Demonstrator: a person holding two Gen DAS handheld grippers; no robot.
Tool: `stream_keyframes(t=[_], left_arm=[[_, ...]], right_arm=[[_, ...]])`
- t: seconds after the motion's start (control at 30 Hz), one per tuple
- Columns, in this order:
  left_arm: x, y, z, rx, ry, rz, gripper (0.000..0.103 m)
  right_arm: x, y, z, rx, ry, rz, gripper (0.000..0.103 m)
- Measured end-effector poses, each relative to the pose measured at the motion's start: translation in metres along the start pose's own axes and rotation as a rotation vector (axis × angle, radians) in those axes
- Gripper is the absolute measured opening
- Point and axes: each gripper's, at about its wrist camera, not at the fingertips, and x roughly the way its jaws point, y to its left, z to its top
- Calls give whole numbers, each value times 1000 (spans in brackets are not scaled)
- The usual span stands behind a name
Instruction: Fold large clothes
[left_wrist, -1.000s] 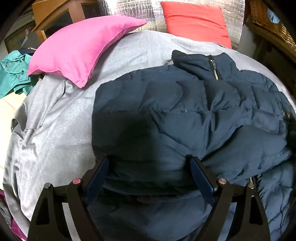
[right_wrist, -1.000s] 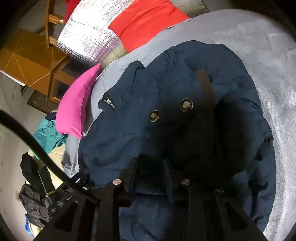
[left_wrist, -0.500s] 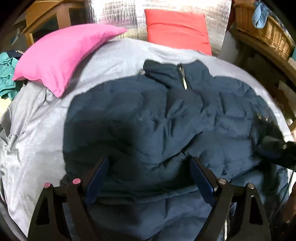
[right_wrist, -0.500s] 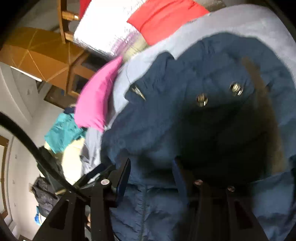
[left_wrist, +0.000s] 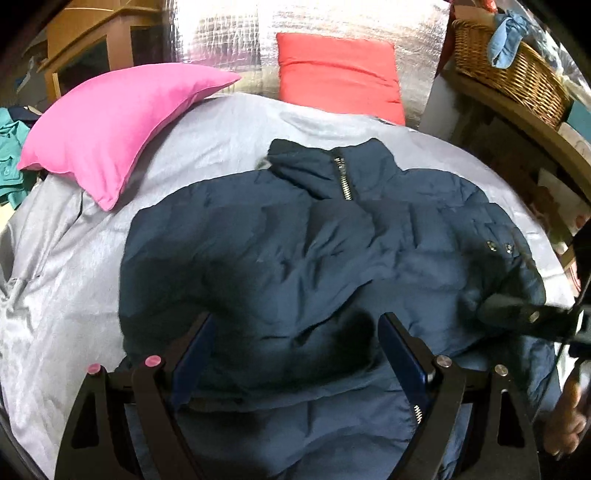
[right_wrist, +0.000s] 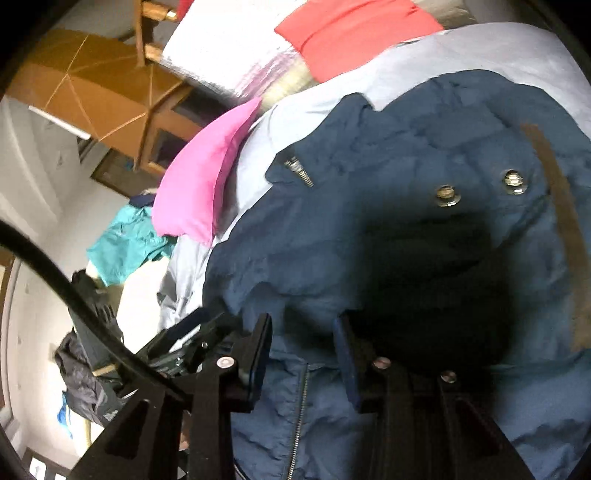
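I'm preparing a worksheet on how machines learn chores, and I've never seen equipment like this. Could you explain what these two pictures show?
There is no robot here. A person holds two-fingered tongs in each hand, and a wide-angle camera on each looks forward along its fingers. One picture comes from the left tongs, the other from the right tongs. A dark blue padded jacket lies on a grey bed cover, with a pink pillow and a red pillow behind it. The left tongs stand wide open above the jacket and hold nothing. The right tongs have just been closing. Jacket cloth shows in their gap, but the pads do not seem to pinch it.
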Motion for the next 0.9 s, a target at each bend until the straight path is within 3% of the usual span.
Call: stream_keyframes(t=[0.1,0.27,0.53,0.6,0.67,0.7,0.77,0.9], left_arm=[[18,-5,-3,17,51,22,89],[24,-8,-5,39,84,54,89],[-13,42,3,-64,-7,83,89],[-3,57,0,-85,26,136,89],[19,67,-6,-91,109,193,90],[27,71,-10,-108,136,180,90],[29,77,-11,-148,142,151,90],[12,73,-8,-99,100,189,89]], right_arm=[[19,-10,-3,37,54,-39,37],[14,-22,-1,91,83,-8,36],[-58,-57,16,154,-69,-43,38],[-60,-72,16,190,-56,-64,36],[-49,-83,15,203,-24,-79,36],[-46,-86,15,203,-22,-80,36],[-47,-85,16,204,-17,-79,36],[-64,-81,17,193,-32,-78,36]])
